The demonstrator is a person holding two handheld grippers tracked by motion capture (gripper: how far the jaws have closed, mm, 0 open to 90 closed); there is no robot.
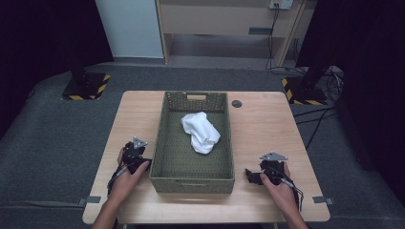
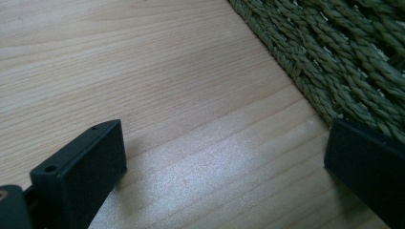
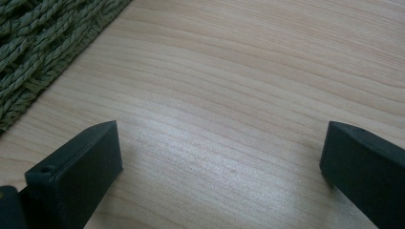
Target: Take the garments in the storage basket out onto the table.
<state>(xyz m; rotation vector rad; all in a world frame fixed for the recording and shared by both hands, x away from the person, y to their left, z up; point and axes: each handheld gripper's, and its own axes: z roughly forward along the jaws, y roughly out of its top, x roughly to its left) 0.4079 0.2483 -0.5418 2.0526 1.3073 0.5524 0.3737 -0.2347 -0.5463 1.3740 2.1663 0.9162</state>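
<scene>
Both grippers rest on the table [image 1: 267, 125] — left gripper [image 1: 143, 164] at nine o'clock of the basket [image 1: 193, 179], right gripper [image 1: 251, 175] at three — jaws spread wide, empty, seemingly poised for the cloth [image 1: 201, 131] lying inside.

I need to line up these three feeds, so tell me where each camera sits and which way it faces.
High view: fixed above the person's side, looking forward and down at the wooden table, the woven basket with a white cloth, both hands and claws.
Left gripper view: rides the left claw, facing tabletop beside the basket wall; jaws apart.
Right gripper view: rides the right claw, facing tabletop; jaws apart.
Shared: the gripper views both catch the basket's weave.
</scene>
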